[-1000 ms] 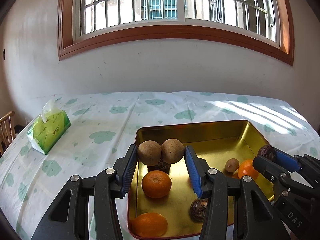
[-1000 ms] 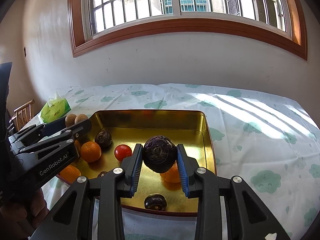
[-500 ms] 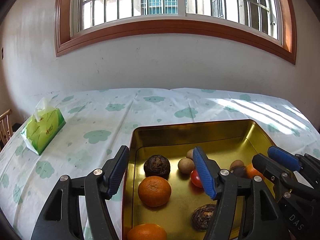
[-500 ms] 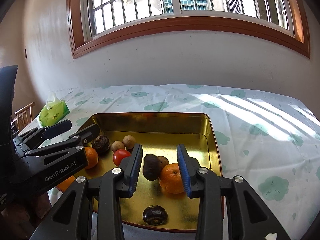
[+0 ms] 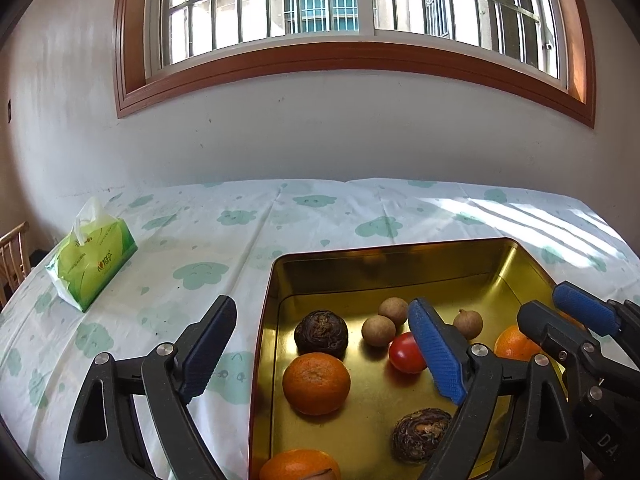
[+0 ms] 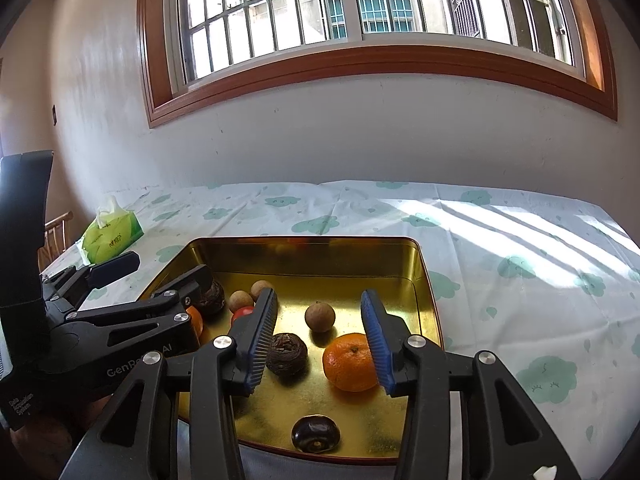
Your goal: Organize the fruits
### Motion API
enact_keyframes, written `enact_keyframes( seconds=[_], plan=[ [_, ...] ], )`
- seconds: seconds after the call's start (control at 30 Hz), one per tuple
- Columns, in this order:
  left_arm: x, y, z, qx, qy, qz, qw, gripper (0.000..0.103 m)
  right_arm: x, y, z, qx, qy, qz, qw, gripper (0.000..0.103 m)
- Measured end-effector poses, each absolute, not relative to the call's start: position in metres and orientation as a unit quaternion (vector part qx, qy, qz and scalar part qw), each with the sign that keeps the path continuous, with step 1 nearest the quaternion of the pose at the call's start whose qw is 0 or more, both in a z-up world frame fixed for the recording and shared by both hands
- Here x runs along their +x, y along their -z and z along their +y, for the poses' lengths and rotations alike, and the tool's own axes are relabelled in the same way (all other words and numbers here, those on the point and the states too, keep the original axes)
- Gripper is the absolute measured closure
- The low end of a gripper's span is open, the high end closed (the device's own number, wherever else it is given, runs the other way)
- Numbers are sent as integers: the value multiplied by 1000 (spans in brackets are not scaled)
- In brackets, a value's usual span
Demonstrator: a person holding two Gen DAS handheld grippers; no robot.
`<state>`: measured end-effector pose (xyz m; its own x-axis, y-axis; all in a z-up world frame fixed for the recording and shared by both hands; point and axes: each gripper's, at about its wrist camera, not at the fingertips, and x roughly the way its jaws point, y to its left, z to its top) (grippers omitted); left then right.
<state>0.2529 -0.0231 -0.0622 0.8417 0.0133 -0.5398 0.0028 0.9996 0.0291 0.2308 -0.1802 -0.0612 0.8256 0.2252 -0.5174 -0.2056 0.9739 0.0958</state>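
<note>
Gold tray (image 5: 276, 276) on table, fruit loose inside. Left-wrist view: orange (image 5: 316, 383) near left wall, dark wrinkled fruit (image 5: 321, 333) just behind it, two tan round ones (image 5: 378, 331) touching, red tomato (image 5: 406, 353) beside them. Right-wrist view: orange (image 6: 349, 361), brown wrinkled fruit (image 6: 286, 354), glossy dark one (image 6: 315, 433) at front edge, possibly a chestnut.

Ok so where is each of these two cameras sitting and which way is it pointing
Left wrist: on the left gripper, facing the windowed wall across the gold tray; its own open jaws show, with the right gripper at right.
Right wrist: on the right gripper, facing the same wall over the tray's right half; its own open jaws show, left gripper at left.
Shared: tray, red tomato, tissue pack, window.
</note>
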Motion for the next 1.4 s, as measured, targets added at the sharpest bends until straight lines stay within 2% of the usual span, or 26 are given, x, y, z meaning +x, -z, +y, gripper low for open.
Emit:
enact_keyframes(
  seconds=[0.17,0.63,0.83,1.0,1.4],
  plan=[
    [244,55,-24,23,-9,272,962,7,223,57,-180,18,-113,268,957,59],
    [192,27,-15,-2,9,258,966,5,166,30,-186,18,-103,229,968,56],
    [163,18,-11,-7,2,252,968,5,138,26,-179,9,-92,217,972,53],
    [137,9,-8,-8,-2,236,972,5,117,19,-174,1,-85,205,975,44],
    [94,-12,-1,-6,-10,208,978,5,83,1,-168,2,-82,181,980,37]
  ],
)
